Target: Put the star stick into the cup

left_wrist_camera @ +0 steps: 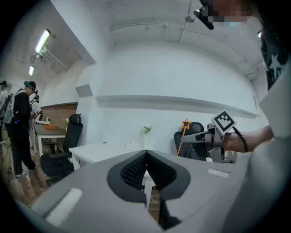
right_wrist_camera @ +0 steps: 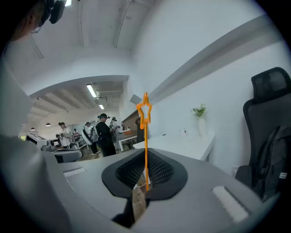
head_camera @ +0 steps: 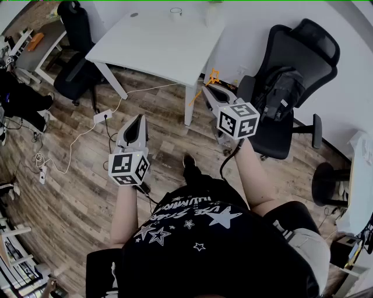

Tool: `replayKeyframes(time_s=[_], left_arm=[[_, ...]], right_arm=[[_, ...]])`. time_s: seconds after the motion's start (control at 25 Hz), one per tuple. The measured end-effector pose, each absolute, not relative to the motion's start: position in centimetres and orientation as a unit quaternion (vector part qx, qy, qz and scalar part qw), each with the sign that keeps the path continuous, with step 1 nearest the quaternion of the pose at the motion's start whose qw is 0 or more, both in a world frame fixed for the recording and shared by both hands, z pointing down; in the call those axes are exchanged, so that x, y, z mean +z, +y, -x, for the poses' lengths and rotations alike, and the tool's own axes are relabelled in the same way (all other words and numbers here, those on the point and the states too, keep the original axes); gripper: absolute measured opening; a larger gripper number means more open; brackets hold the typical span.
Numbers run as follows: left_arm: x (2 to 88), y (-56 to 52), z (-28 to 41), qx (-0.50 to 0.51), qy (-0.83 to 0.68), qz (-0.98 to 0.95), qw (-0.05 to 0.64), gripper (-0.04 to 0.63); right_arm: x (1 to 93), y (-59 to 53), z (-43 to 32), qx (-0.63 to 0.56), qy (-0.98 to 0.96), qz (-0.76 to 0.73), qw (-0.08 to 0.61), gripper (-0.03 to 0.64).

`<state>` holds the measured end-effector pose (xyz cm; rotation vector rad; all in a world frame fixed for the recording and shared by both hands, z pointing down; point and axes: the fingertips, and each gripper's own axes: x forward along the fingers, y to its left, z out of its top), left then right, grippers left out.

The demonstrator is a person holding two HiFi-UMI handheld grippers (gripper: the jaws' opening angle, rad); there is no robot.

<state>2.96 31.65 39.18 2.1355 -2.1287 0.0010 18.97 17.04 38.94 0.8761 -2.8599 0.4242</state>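
The star stick [head_camera: 212, 76] is a thin orange rod with a star at its top. My right gripper [head_camera: 208, 89] is shut on its lower end and holds it upright just off the near right corner of the white table [head_camera: 157, 43]. In the right gripper view the star stick [right_wrist_camera: 145, 132] rises from between the pads of the right gripper [right_wrist_camera: 146, 157]. A small cup [head_camera: 176, 13] stands at the table's far edge; the right gripper view shows the cup [right_wrist_camera: 183, 132] too. My left gripper [head_camera: 140, 118] hangs over the floor, shut and empty, and its own view shows the left gripper [left_wrist_camera: 146, 154] the same way.
A vase with a plant [right_wrist_camera: 200, 122] stands on the table near the cup. A black office chair [head_camera: 288, 87] is at my right, another chair [head_camera: 78, 52] left of the table. Cables and a power strip [head_camera: 102, 116] lie on the wooden floor. People [right_wrist_camera: 102, 132] stand far off.
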Motion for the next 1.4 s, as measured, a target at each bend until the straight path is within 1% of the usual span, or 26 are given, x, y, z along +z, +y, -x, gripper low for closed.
replayKeyframes(time_s=[0.32, 0.6, 0.8, 1.12, 1.4], left_arm=[[40.1, 31.7, -3.3, -0.005, -0.705, -0.705, 0.079, 0.003], [42.3, 31.0, -3.3, 0.000, -0.702, -0.704, 0.106, 0.003], [42.8, 27.6, -1.8, 0.005, -0.705, -0.700, 0.112, 0.003], [41.4, 19.9, 1.6, 0.016, -0.709, -0.698, 0.092, 0.003], [41.0, 15.4, 3.2, 0.022, -0.722, -0.687, 0.079, 0.003]], right_arm=[[40.0, 17.8, -19.2, 0.135, -0.945, -0.289, 0.073, 0.032], [42.4, 17.3, -19.3, 0.150, -0.941, -0.288, 0.095, 0.032], [42.9, 13.5, -18.3, 0.156, -0.940, -0.292, 0.088, 0.032], [41.8, 5.3, -14.7, 0.157, -0.944, -0.285, 0.062, 0.032], [40.9, 0.2, -12.8, 0.146, -0.952, -0.264, 0.054, 0.032]])
